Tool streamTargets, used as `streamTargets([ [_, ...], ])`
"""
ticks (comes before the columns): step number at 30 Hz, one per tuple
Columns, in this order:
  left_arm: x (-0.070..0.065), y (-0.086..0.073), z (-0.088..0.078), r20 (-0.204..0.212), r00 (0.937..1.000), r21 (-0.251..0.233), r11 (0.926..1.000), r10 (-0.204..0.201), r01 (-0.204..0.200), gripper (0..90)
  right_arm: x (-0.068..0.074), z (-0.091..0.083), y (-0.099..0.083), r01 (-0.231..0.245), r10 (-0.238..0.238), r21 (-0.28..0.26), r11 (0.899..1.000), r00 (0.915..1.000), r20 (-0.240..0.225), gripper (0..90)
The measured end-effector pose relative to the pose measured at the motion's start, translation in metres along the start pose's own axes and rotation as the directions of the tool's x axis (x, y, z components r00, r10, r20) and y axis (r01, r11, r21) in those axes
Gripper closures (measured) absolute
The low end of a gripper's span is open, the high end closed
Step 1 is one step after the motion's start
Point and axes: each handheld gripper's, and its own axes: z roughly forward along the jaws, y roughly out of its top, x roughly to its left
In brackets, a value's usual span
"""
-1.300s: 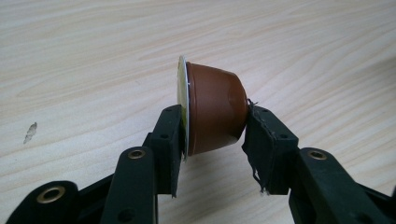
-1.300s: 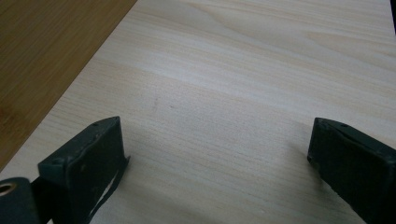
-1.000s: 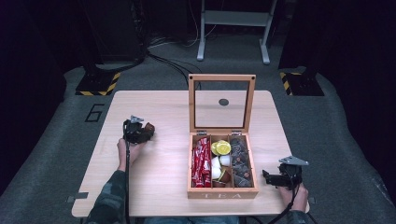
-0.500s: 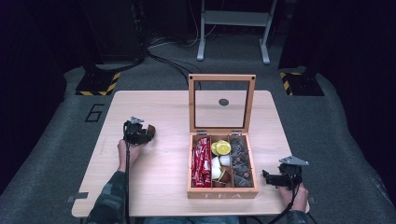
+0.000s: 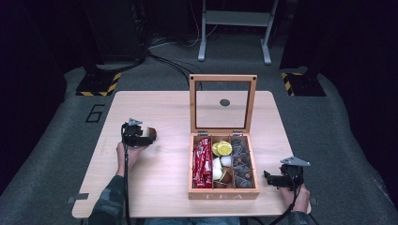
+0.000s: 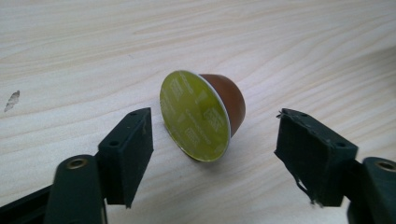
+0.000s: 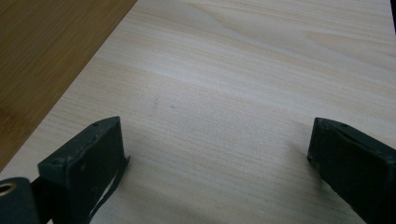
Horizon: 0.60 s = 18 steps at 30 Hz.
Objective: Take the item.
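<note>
Dark floor and black stands surround a pale wooden bench [image 5: 159, 187] in the high view. On it stands one wooden box [image 5: 223, 194] lettered TEA, its glass lid [image 5: 223, 104] raised upright at the far side. The box has three lengthwise compartments: red packets [image 5: 202, 162] in the left one, yellow and white capsules [image 5: 220, 157] in the middle one, dark brown capsules [image 5: 242, 161] in the right one; their exact counts are too small to tell. Well to the left of the box, the left tongs [image 5: 149, 136] lie low over the bench with a single brown capsule [image 5: 152, 135] at their tip, the left hand [image 5: 126, 153] behind them and a camouflage sleeve [image 5: 109, 201] coming in from the bottom edge. The right tongs [image 5: 268, 178] sit just beside the box's right wall near the front edge of the bench, pointing toward the box, with the right hand [image 5: 295, 193] gripping from behind.

From the left gripper view, the capsule [image 6: 205, 114] lies on its side on the bench, its yellow-green foil face turned toward the camera and its brown body behind. It sits between the two jaws, nearer the left one, and touches neither: the tongs are spread apart.

From the right gripper view, both black jaws stand wide apart over bare light wood, with the darker wall of the box [image 7: 46, 60] at upper left.
</note>
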Motion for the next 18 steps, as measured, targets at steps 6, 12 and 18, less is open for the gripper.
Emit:
streamTargets([
  [6, -0.004, -0.001, -0.018, 0.012, 0.9999, -0.046, 0.9990, 0.001, -0.001, 19.1, 0.000, 0.000, 0.000, -0.004, 0.004, -0.001, 1.000, 1.0000, 0.002, 3.2],
  [12, -0.009, -0.008, -0.039, 0.011, 0.9998, -0.075, 0.9970, 0.017, -0.016, 15.0, 0.000, 0.000, 0.000, -0.003, 0.003, -0.002, 1.000, 1.0000, 0.003, 3.2],
  [18, -0.013, -0.019, -0.061, 0.001, 0.9991, -0.098, 0.9942, 0.043, -0.043, 11.0, 0.000, 0.000, 0.000, -0.004, 0.004, -0.002, 1.000, 1.0000, 0.003, 3.2],
])
